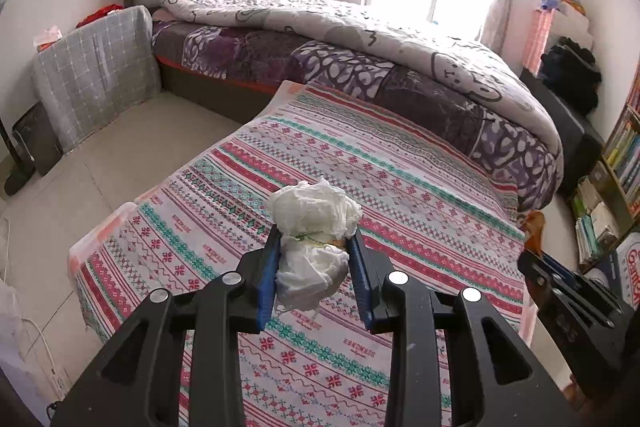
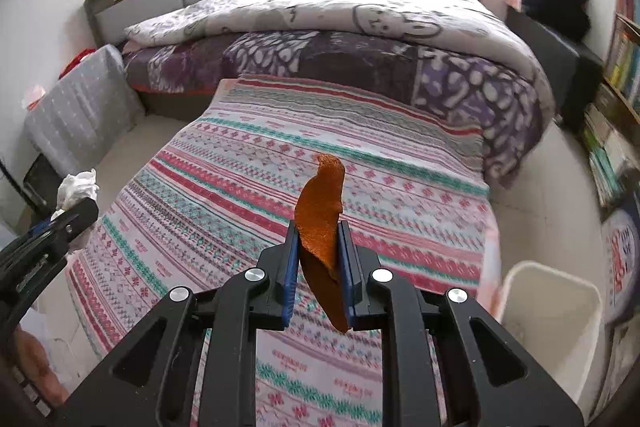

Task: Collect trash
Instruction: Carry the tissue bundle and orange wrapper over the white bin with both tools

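Observation:
My left gripper [image 1: 316, 239] is shut on a crumpled white tissue wad [image 1: 314, 223] and holds it above the patterned tablecloth [image 1: 360, 163]. My right gripper [image 2: 319, 227] is shut on a strip of orange peel [image 2: 322, 211], also held above the cloth. In the right wrist view the left gripper with its tissue [image 2: 76, 185] shows at the left edge. In the left wrist view the right gripper [image 1: 560, 279] shows at the right edge with a bit of peel [image 1: 534, 227]. A white trash bin [image 2: 548, 323] stands on the floor to the right of the table.
A bed with a purple and white quilt [image 1: 360, 39] lies beyond the table. A cloth-covered box [image 1: 96, 71] stands at the left. Bookshelves [image 1: 616, 167] line the right wall. Cables and a socket strip [image 1: 56, 379] lie on the floor at the left.

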{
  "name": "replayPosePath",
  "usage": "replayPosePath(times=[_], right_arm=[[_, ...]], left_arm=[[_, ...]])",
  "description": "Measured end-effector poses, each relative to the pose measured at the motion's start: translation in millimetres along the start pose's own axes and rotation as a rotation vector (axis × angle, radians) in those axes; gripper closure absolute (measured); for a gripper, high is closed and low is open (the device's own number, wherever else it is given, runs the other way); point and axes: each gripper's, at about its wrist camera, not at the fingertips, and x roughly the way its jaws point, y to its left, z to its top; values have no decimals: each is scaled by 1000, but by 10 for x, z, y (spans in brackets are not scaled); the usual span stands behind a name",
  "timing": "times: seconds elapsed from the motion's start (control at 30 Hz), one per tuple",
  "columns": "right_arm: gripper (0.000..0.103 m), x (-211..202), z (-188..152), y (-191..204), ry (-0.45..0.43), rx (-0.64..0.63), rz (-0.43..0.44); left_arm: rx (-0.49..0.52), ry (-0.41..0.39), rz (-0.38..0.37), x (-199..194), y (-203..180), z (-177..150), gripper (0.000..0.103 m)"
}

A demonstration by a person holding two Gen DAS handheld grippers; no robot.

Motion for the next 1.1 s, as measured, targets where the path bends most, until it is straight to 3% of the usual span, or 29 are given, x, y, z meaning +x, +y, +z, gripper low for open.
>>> replayPosePath(times=[0.23, 1.1], right_arm=[[85, -128, -176, -300, -33, 96, -29], [85, -443, -310, -1206, -51, 202, -121]], left_arm=[[59, -14, -18, -63, -243, -113, 71], [200, -27, -124, -146, -1296, -268, 71]])
